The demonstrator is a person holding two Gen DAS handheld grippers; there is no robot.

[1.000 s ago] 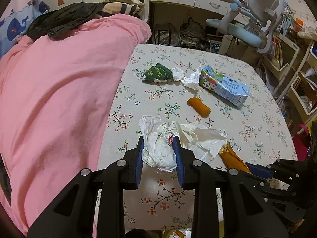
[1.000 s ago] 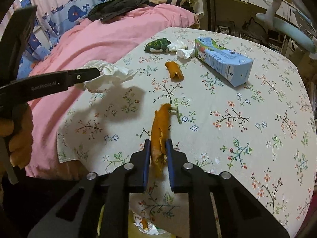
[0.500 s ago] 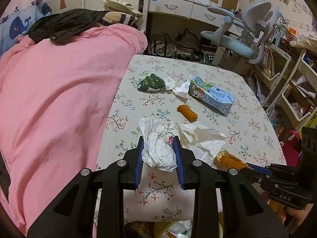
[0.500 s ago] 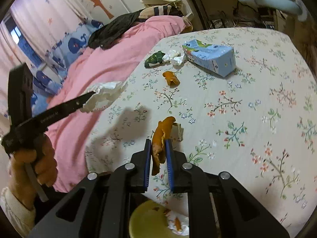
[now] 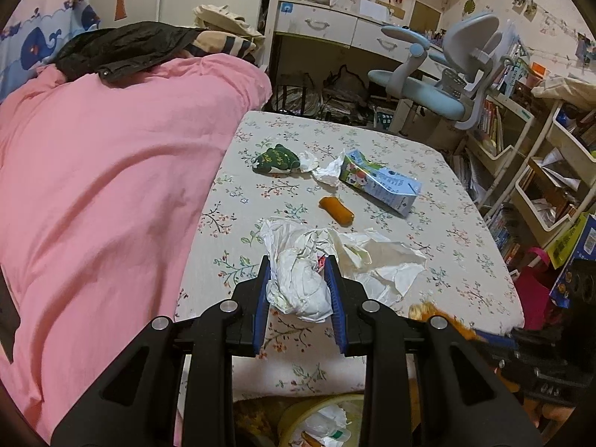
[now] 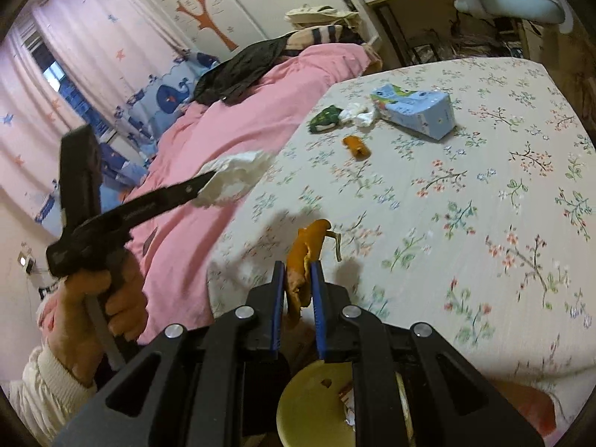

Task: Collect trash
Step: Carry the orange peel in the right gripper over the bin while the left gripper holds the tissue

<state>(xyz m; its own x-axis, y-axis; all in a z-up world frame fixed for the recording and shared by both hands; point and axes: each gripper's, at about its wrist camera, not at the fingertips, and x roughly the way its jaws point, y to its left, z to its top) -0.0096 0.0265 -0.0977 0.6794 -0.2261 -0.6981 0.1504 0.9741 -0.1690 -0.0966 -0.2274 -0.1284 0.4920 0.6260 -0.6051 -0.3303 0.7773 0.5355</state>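
My left gripper point(image 5: 298, 264) is shut on a crumpled white tissue wad point(image 5: 301, 290), held above the near edge of the floral table point(image 5: 465, 260). In the right wrist view the same gripper point(image 6: 205, 182) is off to the left in a hand, with the tissue point(image 6: 234, 171) at its tip. My right gripper point(image 6: 298, 266) is shut on a long orange peel point(image 6: 311, 238) that stands up between its jaws, over the table's near edge. Further back on the table lie a blue milk carton point(image 5: 380, 182), a small orange peel point(image 5: 335, 208), a green wrapper point(image 5: 277, 160) and a white tissue point(image 5: 324, 171).
A yellow bin point(image 6: 316, 409) with some trash in it sits on the floor below both grippers, also in the left wrist view point(image 5: 320, 421). A pink blanket point(image 5: 111, 186) covers the bed left of the table. An office chair point(image 5: 447, 85) and shelves point(image 5: 540, 171) stand behind and to the right.
Both grippers have lifted their loads and drawn back toward the table's near edge. The orange peel has left the tabletop. The yellow bin has come into view beneath them.
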